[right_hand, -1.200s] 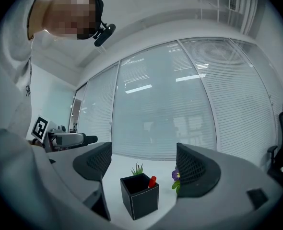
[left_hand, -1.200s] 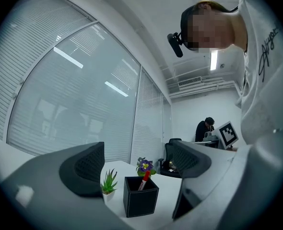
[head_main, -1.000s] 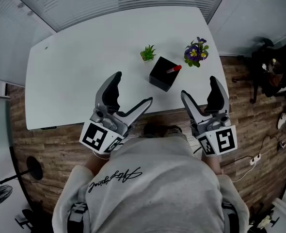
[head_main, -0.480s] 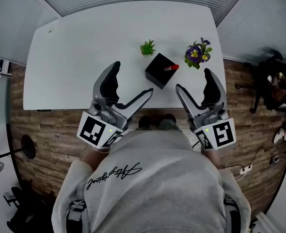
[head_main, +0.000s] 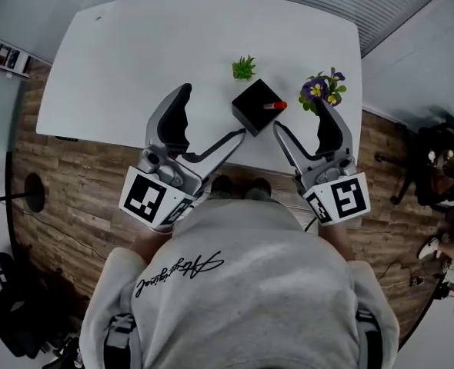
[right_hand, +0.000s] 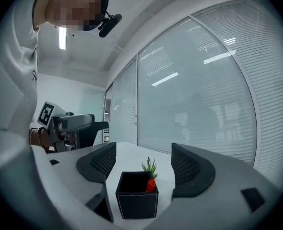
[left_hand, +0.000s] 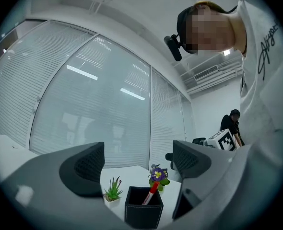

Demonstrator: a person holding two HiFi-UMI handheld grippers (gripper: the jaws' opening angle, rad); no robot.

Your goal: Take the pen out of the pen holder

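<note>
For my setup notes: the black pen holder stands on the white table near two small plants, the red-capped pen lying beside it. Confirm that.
Not right: the red-capped pen stands inside the black pen holder, leaning on its rim, as the left gripper view shows. The holder does stand on the white table near the green plant and the purple flowers.

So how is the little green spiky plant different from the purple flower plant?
The little green spiky plant has only thin pointed leaves; the purple flower plant has purple and yellow blooms. The green spiky plant looks smaller; the purple one is bushier. Both stand upright on the white table, near the black square pen holder.
</note>
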